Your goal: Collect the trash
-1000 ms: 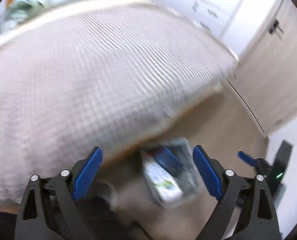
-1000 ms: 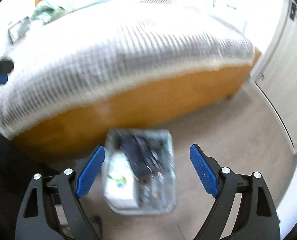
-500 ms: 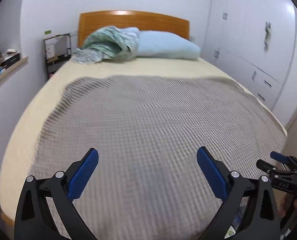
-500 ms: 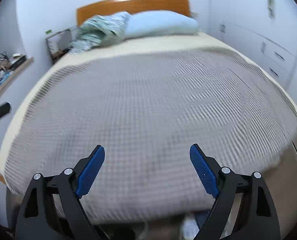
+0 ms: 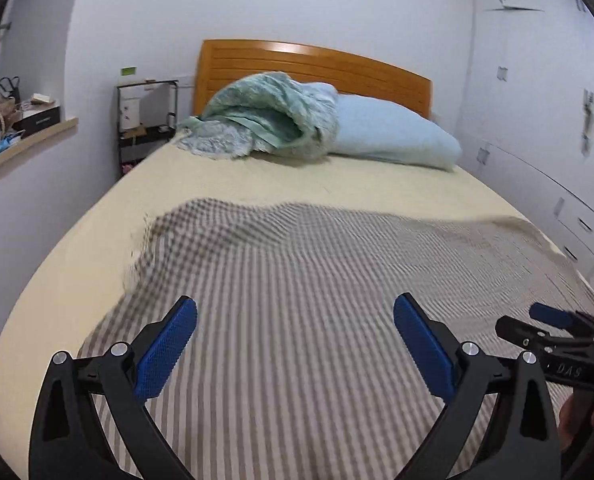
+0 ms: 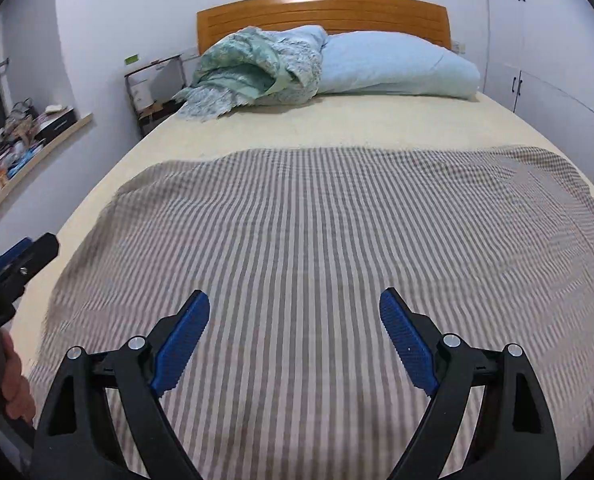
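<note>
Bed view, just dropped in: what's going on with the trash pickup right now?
A person holds a pair of tongs in each hand over the foot of the bed. The left tongs and the right tongs are both open, with nothing between their blue pads, above the striped blanket. At the head lie a crumpled green quilt and a blue pillow. No trash shows on the bed, so nothing is being picked up at this moment.
</note>
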{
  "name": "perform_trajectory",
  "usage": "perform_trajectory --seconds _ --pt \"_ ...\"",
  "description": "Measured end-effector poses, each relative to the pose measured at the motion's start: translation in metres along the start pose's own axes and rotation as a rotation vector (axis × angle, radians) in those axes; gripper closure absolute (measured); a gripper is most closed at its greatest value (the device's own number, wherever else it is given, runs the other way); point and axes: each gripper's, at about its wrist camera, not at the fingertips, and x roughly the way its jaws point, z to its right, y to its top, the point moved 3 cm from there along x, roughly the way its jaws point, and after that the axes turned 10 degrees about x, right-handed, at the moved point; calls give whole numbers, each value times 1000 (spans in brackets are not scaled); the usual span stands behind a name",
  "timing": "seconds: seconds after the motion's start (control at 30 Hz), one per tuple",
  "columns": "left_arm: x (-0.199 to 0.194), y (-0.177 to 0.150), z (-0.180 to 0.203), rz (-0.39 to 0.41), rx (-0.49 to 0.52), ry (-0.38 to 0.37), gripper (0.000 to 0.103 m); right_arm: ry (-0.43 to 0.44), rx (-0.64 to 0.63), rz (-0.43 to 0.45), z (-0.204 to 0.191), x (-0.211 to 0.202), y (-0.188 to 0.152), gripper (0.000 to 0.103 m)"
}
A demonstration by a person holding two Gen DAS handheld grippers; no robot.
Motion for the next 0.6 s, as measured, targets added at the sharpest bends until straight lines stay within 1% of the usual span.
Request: perform_trajectory --seconds 0.03,0.07,0.13,0.2,0.3,0.4,0.47,0.53,0.6 --pt "18 6 -5 20 -5 9 7 -3 5 21 1 14 6 20" --pt "27 9 -6 34 -4 17 7 -7 9 38 4 23 10 20" --pt "49 19 -9 80 23 54 7 -6 21 77 8 45 18 20" --pt "62 25 -7 133 59 74 7 -4 26 133 10 64 29 20" --pt "77 33 -5 222 92 108 7 1 11 216 10 78 40 20" --pt "91 35 -2 255 112 131 7 20 -29 328 6 78 46 20" --pt "95 32 0 263 115 142 7 26 -80 388 3 79 47 20" --pt "93 27 2 283 109 156 7 25 -113 438 1 77 45 20" --pt "90 23 5 281 114 151 7 29 -109 455 3 76 47 20"
